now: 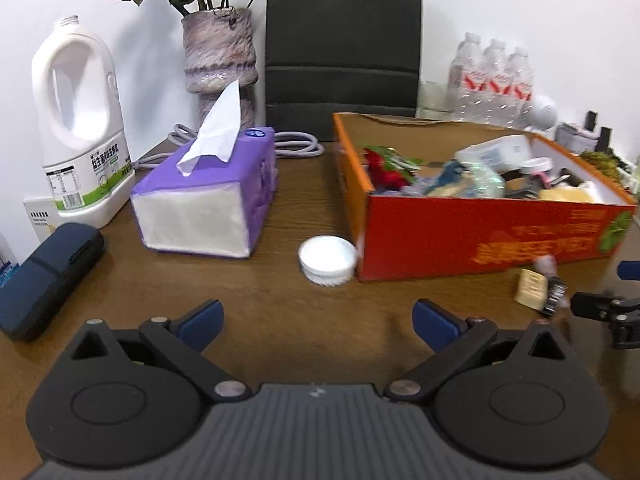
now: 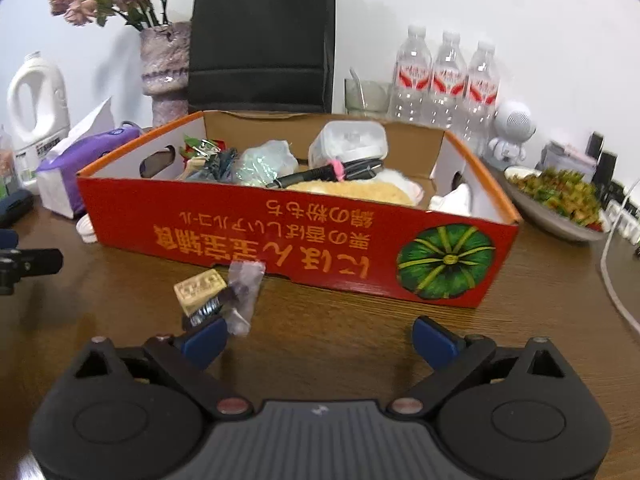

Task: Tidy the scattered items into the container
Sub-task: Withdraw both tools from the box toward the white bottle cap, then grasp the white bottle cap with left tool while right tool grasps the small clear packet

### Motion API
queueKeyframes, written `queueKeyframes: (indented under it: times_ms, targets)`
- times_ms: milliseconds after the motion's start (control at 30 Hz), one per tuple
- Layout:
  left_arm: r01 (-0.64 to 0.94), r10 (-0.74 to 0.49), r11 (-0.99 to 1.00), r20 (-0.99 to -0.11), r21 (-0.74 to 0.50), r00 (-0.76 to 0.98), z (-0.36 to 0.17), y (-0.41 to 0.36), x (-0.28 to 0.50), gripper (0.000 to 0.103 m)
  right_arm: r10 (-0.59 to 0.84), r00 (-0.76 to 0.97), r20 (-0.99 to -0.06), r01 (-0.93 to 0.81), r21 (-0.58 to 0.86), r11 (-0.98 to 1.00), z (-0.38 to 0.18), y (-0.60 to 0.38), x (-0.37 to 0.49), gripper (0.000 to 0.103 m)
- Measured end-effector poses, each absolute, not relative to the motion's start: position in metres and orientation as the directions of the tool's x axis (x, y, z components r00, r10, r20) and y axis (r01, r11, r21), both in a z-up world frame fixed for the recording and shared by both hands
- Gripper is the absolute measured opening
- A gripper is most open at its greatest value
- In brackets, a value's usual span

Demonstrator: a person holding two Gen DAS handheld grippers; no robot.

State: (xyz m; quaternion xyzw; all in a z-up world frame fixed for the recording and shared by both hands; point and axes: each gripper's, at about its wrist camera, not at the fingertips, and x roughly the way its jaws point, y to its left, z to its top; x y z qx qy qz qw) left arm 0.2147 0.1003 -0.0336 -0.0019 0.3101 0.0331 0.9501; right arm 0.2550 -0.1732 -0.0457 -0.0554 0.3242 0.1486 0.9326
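The box [image 2: 296, 236], red cardboard with orange rims, stands open on the brown table [image 2: 360, 312] and already holds a heap of things: a white tub [image 2: 348, 142], a black tool with a pink band [image 2: 320, 174], a crumpled clear bag [image 2: 264, 162], a yellow sponge-like pad [image 2: 352, 192] and red-and-green packets [image 1: 386, 164].

Outside it, a white cap [image 1: 328, 259] sits on the table just beside the box's near left corner. In front of the box's long side lies a small tan block [image 2: 199, 290] touching a wire brush [image 2: 208, 310] and a small clear bag [image 2: 244, 288].

The left gripper [image 1: 318, 322] hangs above the table with its blue-padded fingers spread wide and nothing between them; the cap lies ahead of it. The right gripper [image 2: 318, 342] is likewise spread and empty, its left pad [image 2: 204, 340] just beside the brush and bag.

A purple tissue box [image 1: 208, 192], a white jug [image 1: 80, 120], a vase [image 1: 220, 54], a black bag [image 1: 344, 36] and water bottles [image 2: 444, 80] stand around.
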Motion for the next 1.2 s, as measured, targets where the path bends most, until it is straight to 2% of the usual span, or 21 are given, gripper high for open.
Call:
queueKeyframes:
  times_ms: [167, 300, 367, 433, 667, 733, 800, 867, 1000, 1200]
  targets:
    - [-0.068, 0.055, 0.998, -0.597, 0.0, 0.8, -0.037, 0.109, 0.24, 0.099, 0.251, 0.746, -0.617, -0.324, -0.008, 0.946, -0.047, -0.159, 0.264, 0.098]
    - [-0.057, 0.045, 0.998, -0.602, -0.002, 0.798, -0.04, 0.112, 0.257, 0.086, 0.252, 0.754, -0.607, -0.33, -0.018, 0.944, -0.046, -0.151, 0.266, 0.093]
    - [-0.05, 0.031, 0.999, -0.6, -0.015, 0.799, -0.041, 0.114, 0.261, 0.079, 0.257, 0.755, -0.604, -0.327, -0.007, 0.945, -0.045, -0.15, 0.266, 0.082]
    - [-0.042, 0.017, 0.999, -0.6, -0.026, 0.8, -0.043, 0.116, 0.265, 0.079, 0.266, 0.755, -0.599, -0.322, 0.014, 0.946, -0.044, -0.152, 0.267, 0.069]
    - [0.018, -0.039, 0.999, -0.614, -0.04, 0.788, -0.047, 0.124, 0.275, 0.076, 0.274, 0.743, -0.611, -0.342, 0.006, 0.94, -0.045, -0.146, 0.266, 0.063]
    - [0.042, -0.054, 0.999, -0.615, -0.033, 0.787, -0.047, 0.124, 0.277, 0.068, 0.283, 0.74, -0.61, -0.35, 0.009, 0.937, -0.045, -0.144, 0.266, 0.053]
    - [0.059, -0.066, 0.998, -0.609, -0.032, 0.79, -0.046, 0.124, 0.276, 0.048, 0.296, 0.737, -0.607, -0.363, 0.014, 0.932, -0.044, -0.141, 0.266, 0.043]
    - [0.072, -0.081, 0.997, -0.605, -0.039, 0.792, -0.046, 0.125, 0.273, 0.042, 0.31, 0.734, -0.604, -0.38, 0.013, 0.925, -0.044, -0.139, 0.264, 0.033]
    - [0.081, -0.093, 0.996, -0.601, -0.047, 0.794, -0.046, 0.125, 0.267, 0.041, 0.327, 0.728, -0.603, -0.404, 0.01, 0.915, -0.043, -0.137, 0.26, 0.017]
    - [0.074, -0.084, 0.996, -0.582, -0.041, 0.809, -0.044, 0.122, 0.256, 0.041, 0.332, 0.73, -0.598, -0.397, 0.025, 0.918, -0.042, -0.146, 0.254, 0.014]
